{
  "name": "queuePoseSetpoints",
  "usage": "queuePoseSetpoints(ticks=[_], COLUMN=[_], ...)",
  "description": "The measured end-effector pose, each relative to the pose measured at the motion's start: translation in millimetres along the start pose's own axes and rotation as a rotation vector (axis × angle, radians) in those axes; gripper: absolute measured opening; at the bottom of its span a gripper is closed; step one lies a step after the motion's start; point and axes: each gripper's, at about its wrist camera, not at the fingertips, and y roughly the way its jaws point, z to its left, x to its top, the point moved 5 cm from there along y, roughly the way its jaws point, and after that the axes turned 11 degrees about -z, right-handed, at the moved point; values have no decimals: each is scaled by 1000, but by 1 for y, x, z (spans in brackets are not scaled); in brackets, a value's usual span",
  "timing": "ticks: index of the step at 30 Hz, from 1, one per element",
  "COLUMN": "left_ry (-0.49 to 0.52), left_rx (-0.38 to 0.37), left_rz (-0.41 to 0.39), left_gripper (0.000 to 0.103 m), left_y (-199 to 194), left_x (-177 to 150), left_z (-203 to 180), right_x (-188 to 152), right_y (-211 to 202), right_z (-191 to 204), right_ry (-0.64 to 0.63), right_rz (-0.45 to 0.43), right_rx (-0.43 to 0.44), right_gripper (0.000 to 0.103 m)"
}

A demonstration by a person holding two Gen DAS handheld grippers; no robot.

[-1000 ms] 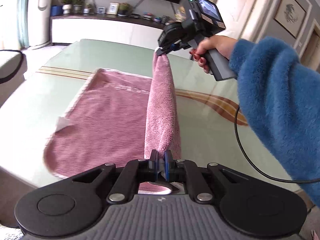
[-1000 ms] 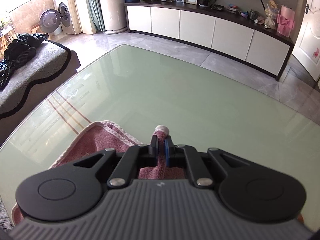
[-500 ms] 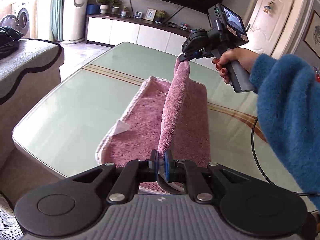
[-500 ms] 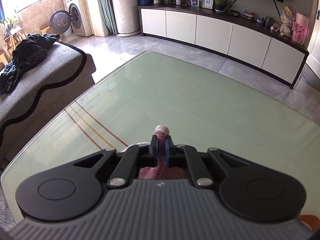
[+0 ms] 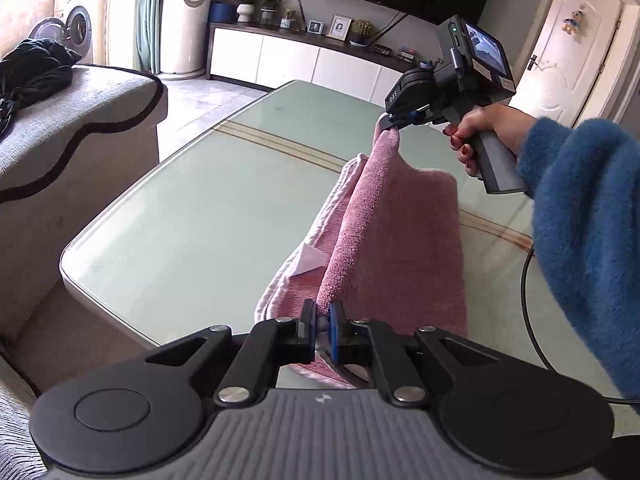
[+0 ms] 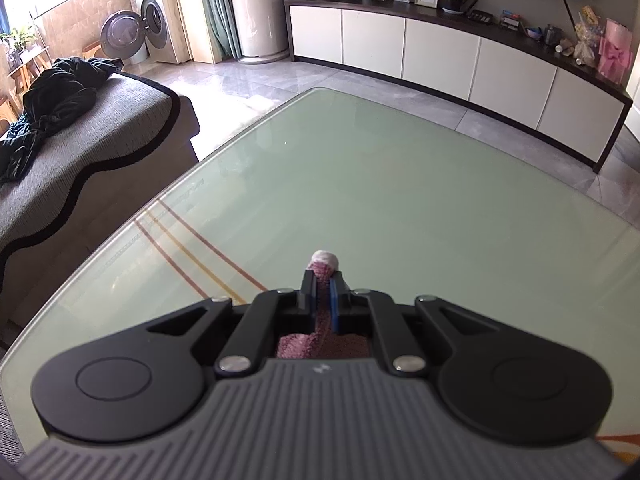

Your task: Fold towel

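Left wrist view: the left gripper (image 5: 322, 325) has its fingers pinched on the near end of a pink towel (image 5: 404, 248). The towel's top edge runs taut up to the right gripper (image 5: 390, 122), gripped by a hand (image 5: 486, 132) in a fuzzy blue sleeve (image 5: 588, 240). The rest of the cloth hangs down in a doubled sheet onto the pale green glass table (image 5: 192, 232). A black cable (image 5: 532, 320) trails over the table's right side.

Right wrist view: the right gripper (image 6: 322, 284) has its fingers clamped on a bunched towel (image 6: 323, 268) corner, a pale nub poking past the tips, held above the glass table (image 6: 400, 200). A sofa (image 6: 80, 152) with dark clothing (image 6: 56, 108) stands to the left.
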Motion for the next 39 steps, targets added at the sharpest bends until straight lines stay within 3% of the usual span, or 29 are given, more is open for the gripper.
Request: queuePoseSetpoints(ticks=[16,20,23,30,39], left_ry=[1,-2,-3,-8,7], left_rx=[46,51,54,69,78], left_rz=[51,63,73,67,11], left_gripper=[8,9,10,16,16], left_y=[11,15,17,15,8], left_x=[-10,-12,-12,-11,8], left_z=[11,16,17,22,20], right_x=[-21,-23,-22,-18,-12], right_y=[31,33,29,8,-25], right_z=[12,13,9,-5,-33], right_ry=[4,-1,8,44,71], right_rz=[37,37,25,-17,-69], right_rx=[-12,-18,-20,-10,-7], right_gripper=[9,21,28,28,28])
